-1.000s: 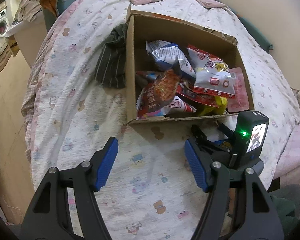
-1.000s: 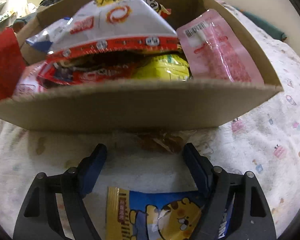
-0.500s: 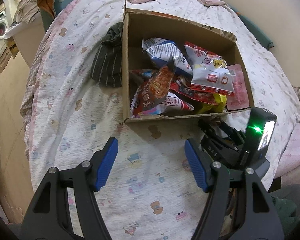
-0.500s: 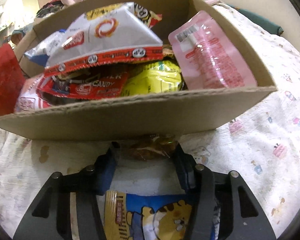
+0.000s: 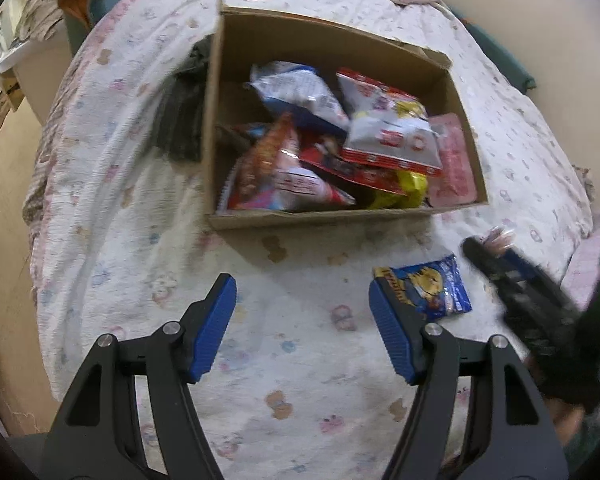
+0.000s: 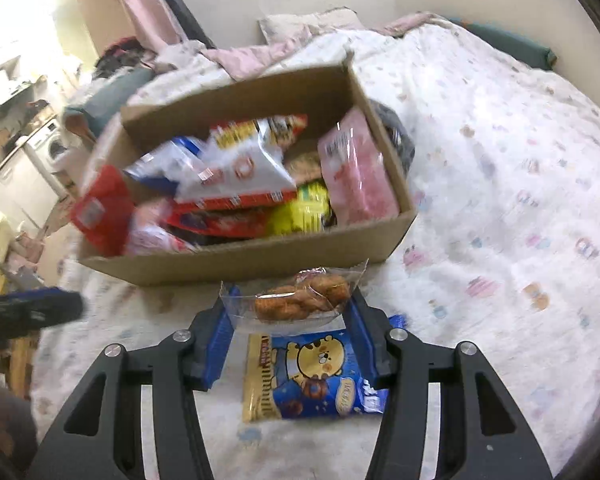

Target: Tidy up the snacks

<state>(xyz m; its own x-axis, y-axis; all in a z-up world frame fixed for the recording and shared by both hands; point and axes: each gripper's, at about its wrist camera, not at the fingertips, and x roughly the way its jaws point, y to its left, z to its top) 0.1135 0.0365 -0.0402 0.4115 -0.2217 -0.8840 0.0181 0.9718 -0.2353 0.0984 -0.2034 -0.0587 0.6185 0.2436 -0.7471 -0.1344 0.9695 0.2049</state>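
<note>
Right wrist view: right gripper [image 6: 290,314] clamped on clear cookie packet [image 6: 296,300], left gripper [image 5: 302,326] wide, empty.

Pretty soft, even indoor light in both views, kinda warm, no hard shadows on the bedspread [image 5: 112,216], just a bit of glare off the shiny snack bags [image 5: 392,136] in the cardboard box [image 6: 260,256]. Heavy fisheye bend with dark vignetted corners, straight box edges bow out. Motion blur smears most of it: the right gripper [image 5: 496,256] is a dark streak in the left wrist view, and the box contents go mushy in the right.
</note>
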